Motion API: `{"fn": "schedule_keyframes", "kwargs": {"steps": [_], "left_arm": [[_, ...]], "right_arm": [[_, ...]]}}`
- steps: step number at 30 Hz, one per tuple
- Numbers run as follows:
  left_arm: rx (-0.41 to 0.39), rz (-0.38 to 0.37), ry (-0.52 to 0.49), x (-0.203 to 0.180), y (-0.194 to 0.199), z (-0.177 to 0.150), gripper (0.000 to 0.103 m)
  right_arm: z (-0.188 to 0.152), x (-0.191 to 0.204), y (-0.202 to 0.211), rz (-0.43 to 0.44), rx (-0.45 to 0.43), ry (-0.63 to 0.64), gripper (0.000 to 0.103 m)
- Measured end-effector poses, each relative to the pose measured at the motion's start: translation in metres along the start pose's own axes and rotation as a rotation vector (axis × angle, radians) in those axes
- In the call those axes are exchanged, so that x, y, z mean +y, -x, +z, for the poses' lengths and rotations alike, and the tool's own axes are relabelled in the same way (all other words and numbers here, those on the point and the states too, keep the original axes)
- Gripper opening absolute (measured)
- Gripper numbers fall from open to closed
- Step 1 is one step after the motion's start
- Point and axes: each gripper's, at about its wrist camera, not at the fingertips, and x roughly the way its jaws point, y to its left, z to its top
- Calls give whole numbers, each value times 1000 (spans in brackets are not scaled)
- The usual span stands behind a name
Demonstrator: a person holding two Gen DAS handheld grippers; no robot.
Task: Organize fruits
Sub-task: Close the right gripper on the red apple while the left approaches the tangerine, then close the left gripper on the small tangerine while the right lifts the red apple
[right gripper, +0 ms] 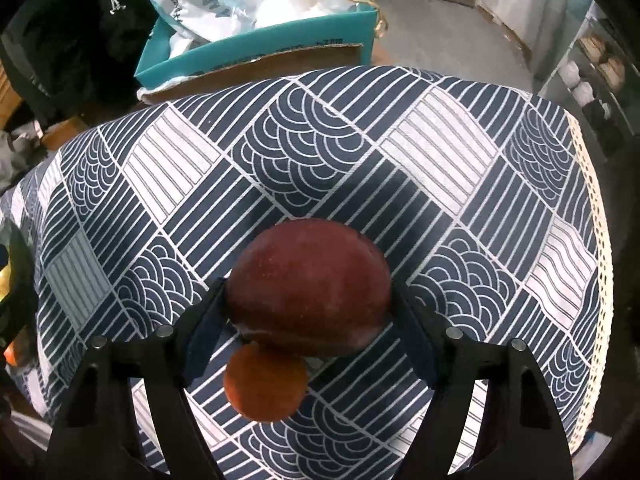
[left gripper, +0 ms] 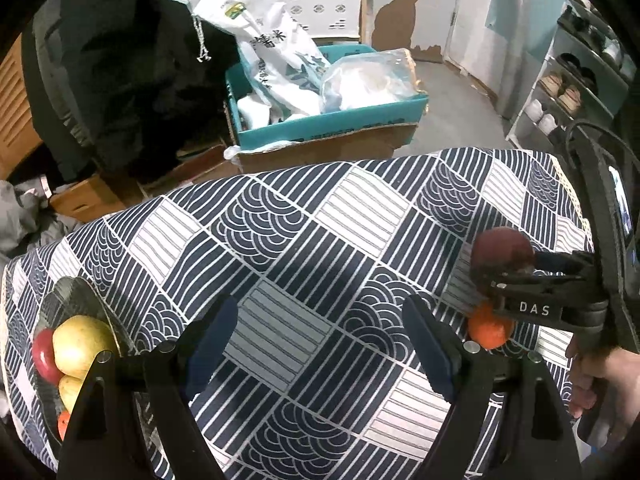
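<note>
My right gripper (right gripper: 308,308) is shut on a dark red apple (right gripper: 308,284) and holds it above the patterned tablecloth (right gripper: 360,152). An orange (right gripper: 264,384) lies on the cloth just below the apple. In the left wrist view the same apple (left gripper: 502,250) sits in the right gripper (left gripper: 508,276) at the right, above the orange (left gripper: 490,332). My left gripper (left gripper: 320,344) is open and empty over the cloth. A dark glass bowl (left gripper: 68,292) at the far left holds a yellow apple (left gripper: 80,344), a red apple (left gripper: 44,354) and other fruit.
Beyond the table's far edge stands a teal box (left gripper: 332,124) on cardboard, filled with white bags (left gripper: 272,40). A shoe rack (left gripper: 576,80) stands at the right. Dark clothing hangs at the back left. The cloth's lace edge (right gripper: 596,280) marks the table's right side.
</note>
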Motion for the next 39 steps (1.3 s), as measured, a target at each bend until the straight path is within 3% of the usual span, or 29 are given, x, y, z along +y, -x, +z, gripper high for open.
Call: {"fn": "schedule_keyframes", "kwargs": {"steps": [9,24,36,39], "left_arm": [[35,-72,-10,-31,-4,-1,86],[100,-152,-138,-101,-30,-22,86],[169,-199,-111,-125,-63,-30,85],[180,-207,-94,-124,-68,-31,77]], "right_arm": [[-11,-22,37,-43,-76,-5,79],[-56,-70,53,-57,-80,-82,79],[-70,-100,59,-59,-86,-143,79],[-70,-101,57,-54,-83,-145,79]]}}
